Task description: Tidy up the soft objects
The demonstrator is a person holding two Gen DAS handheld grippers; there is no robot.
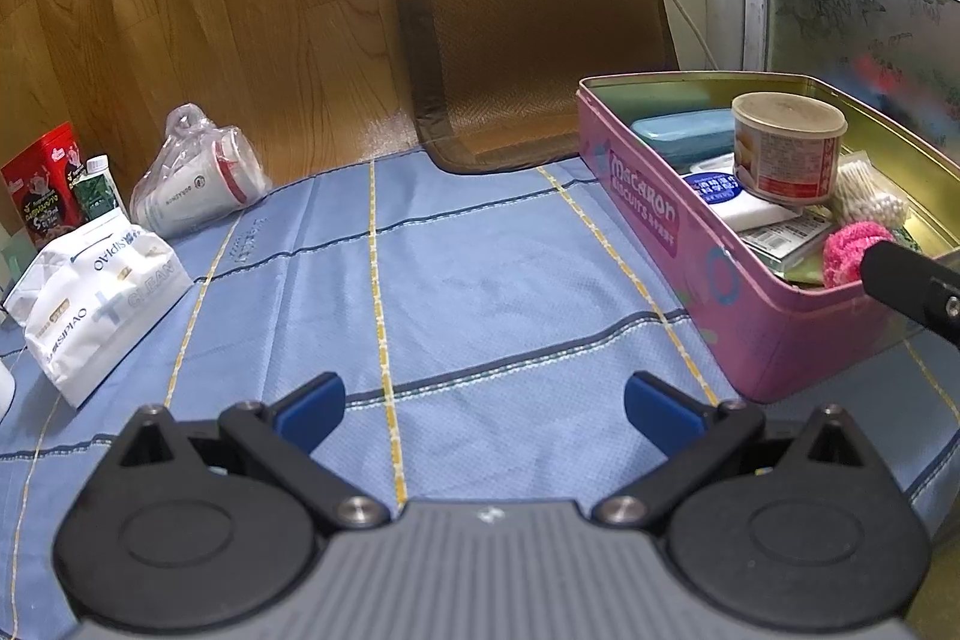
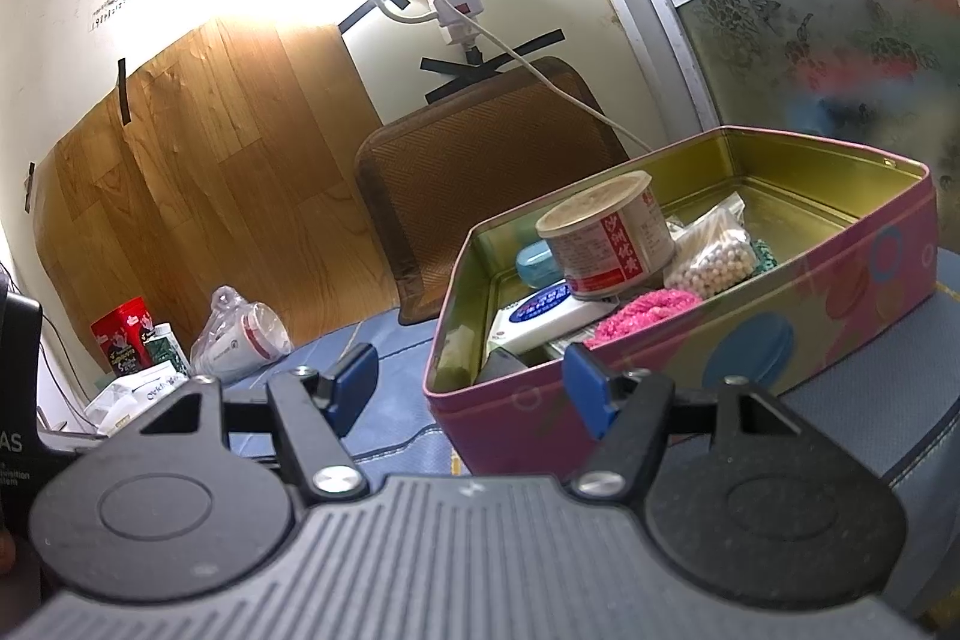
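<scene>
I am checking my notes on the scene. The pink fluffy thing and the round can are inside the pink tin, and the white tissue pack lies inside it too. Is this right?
Not fully. The pink fluffy thing and the round can are inside the pink tin, but the white tissue pack is outside it, on the blue cloth at the far left. The left wrist view shows this.

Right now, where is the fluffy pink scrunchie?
The pink scrunchie lies inside the pink tin at its near wall, in front of the round can and beside the bag of cotton swabs.
</scene>
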